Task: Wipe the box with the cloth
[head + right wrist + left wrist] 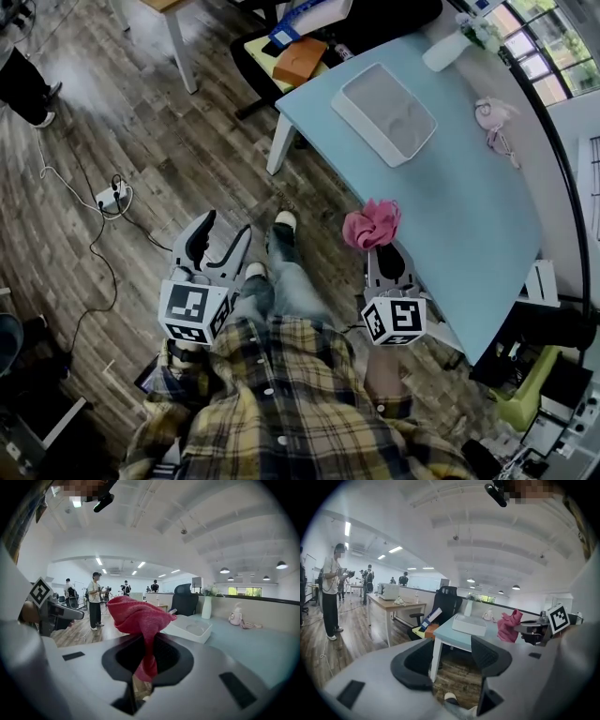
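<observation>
Head view: the white box lies flat on the light blue bench, near its far end. Its long axis runs slantwise from upper left to lower right, and its shallow, hollowed face is turned up. The right tool is at the near edge of the bench, well apart from the box, and a pink cloth is bunched at its tip. The left tool is over the wooden floor, beside the person's leg, and its jaws are spread.

Left gripper view: the left tool has its jaws wide apart. Between them only the floor and a shoe are seen. The box is ahead on the bench, and the cloth hangs to its right.

Right gripper view: the right tool is clamped on the cloth, which stands up above the jaws in a crumpled mass. The box lies beyond it to the right, not touching the cloth.
</observation>
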Demonstrator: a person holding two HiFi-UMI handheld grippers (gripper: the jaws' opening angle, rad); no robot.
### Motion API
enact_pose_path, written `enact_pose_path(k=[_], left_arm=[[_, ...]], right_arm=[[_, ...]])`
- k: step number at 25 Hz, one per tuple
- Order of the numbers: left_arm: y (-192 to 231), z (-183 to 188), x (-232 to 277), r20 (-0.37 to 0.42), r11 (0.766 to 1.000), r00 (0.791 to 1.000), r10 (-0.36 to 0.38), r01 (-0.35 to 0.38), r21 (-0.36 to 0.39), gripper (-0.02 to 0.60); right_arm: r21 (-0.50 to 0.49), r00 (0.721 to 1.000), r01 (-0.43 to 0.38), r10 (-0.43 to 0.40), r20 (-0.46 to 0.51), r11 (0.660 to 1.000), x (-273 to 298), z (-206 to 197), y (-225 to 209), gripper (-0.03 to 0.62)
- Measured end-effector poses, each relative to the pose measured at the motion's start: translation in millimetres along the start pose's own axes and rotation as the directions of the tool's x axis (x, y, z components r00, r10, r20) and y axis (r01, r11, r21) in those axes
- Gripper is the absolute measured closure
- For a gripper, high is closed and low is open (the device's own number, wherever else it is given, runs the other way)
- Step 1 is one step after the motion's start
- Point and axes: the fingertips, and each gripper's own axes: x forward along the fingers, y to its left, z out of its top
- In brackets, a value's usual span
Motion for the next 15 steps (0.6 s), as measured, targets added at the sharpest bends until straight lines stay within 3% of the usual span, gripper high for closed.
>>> enact_pose_path(k=[7, 15], left_arm=[[18.8, 25.2, 72.2, 0.004, 0.999, 1.000, -0.010, 0.010, 0.033, 0.321], [22.8, 113.3, 202.1, 0.043, 0.990, 0.993, -0.110, 0.105, 0.090, 0.322]], right_arm=[[0.010, 1.000, -0.013, 0.013, 0.024, 1.000, 74.7, 8.5, -30.7, 0.551], [-0.001, 0.995, 0.055, -0.054, 0.086, 0.999, 156.8, 69.9, -102.4, 0.553]])
